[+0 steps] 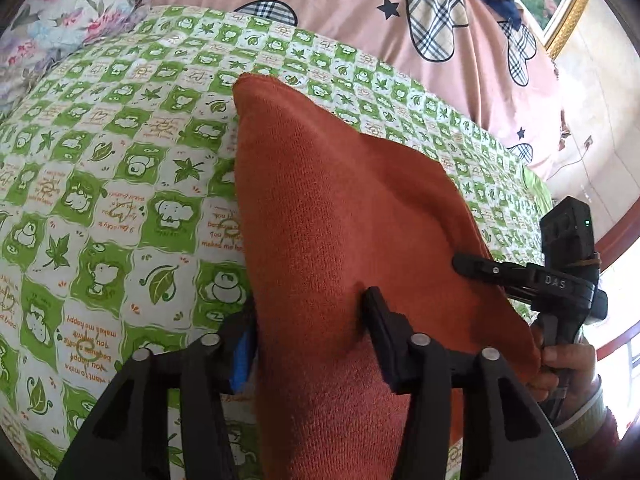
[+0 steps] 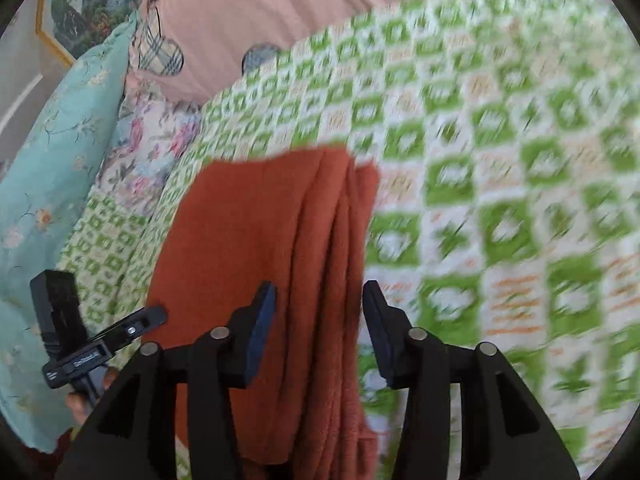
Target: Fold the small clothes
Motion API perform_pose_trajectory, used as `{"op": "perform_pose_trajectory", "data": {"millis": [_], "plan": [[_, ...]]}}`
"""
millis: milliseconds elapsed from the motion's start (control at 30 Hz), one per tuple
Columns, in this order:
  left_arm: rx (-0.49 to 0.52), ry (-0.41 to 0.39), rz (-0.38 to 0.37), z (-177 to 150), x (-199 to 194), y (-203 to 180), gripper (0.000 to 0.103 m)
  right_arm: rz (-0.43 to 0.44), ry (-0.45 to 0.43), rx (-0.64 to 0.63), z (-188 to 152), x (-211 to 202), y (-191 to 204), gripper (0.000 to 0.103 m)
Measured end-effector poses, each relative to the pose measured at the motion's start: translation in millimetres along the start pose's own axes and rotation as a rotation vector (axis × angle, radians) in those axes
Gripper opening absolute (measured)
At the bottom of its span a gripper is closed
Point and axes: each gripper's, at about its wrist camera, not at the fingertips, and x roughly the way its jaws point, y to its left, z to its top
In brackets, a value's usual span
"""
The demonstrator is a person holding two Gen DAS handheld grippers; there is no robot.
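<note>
A rust-orange knitted cloth (image 1: 320, 200) lies on the green-and-white checked bed cover (image 1: 120, 160), bunched into long folds (image 2: 248, 240). My left gripper (image 1: 308, 320) is open; the cloth's near part passes between its fingers and bulges up over them. My right gripper (image 2: 318, 304) is open too. The folded edge of the cloth runs between its jaws, with a gap showing beside the right finger. In the left wrist view the right gripper (image 1: 468, 264) reaches in at the cloth's right edge, held by a hand (image 1: 560, 364). In the right wrist view the left gripper (image 2: 154, 316) sits at the cloth's left edge.
A pink quilt with plaid hearts (image 1: 400, 20) lies along the far side of the bed. A floral pillow (image 1: 60, 20) and a teal pillow (image 2: 52, 160) sit at one end. A framed picture (image 2: 88, 8) hangs on the wall, and a window (image 1: 624, 320) is to the right.
</note>
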Motion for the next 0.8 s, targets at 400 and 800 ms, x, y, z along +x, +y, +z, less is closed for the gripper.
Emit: {"op": "perform_pose_trajectory", "data": {"millis": [400, 800], "plan": [[-0.039, -0.151, 0.029, 3, -43, 3, 0.053, 0.006, 0.084, 0.008, 30, 45, 8, 0.013], [0.103, -0.113, -0.091, -3, -36, -37, 0.05, 0.034, -0.002, 0.047, 12, 8, -17, 0.011]]}}
